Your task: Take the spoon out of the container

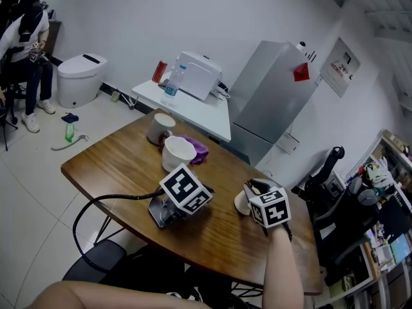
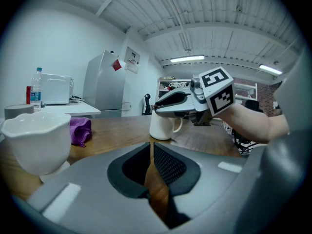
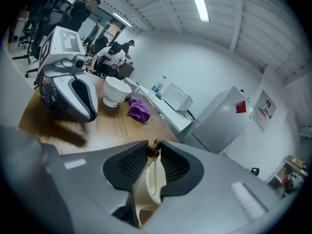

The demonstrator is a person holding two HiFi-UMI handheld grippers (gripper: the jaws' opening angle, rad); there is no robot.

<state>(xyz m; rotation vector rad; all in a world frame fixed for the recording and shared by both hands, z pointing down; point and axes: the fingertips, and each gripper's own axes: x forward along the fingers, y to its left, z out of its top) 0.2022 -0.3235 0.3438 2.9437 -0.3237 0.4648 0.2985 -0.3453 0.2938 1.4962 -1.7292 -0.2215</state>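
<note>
Spoon [image 3: 154,168]: lower end hidden inside cream cup [image 3: 145,195], lower centre of right gripper view. Cup itself mostly cut off by jaw housing. Visible part of spoon: thin pale stem, upright, topped by dark brown knob. Right gripper [image 3: 154,147]: narrow jaw tips pinch that knob. Head view, centre right: spoon not discernible behind right gripper. Left gripper [image 2: 151,149]: tips together, nothing held, only wooden table [image 2: 117,130] showing through slit. Farther, left edge of left gripper view: white bowl [image 2: 36,138], with purple cloth [image 2: 79,129] behind it.
</note>
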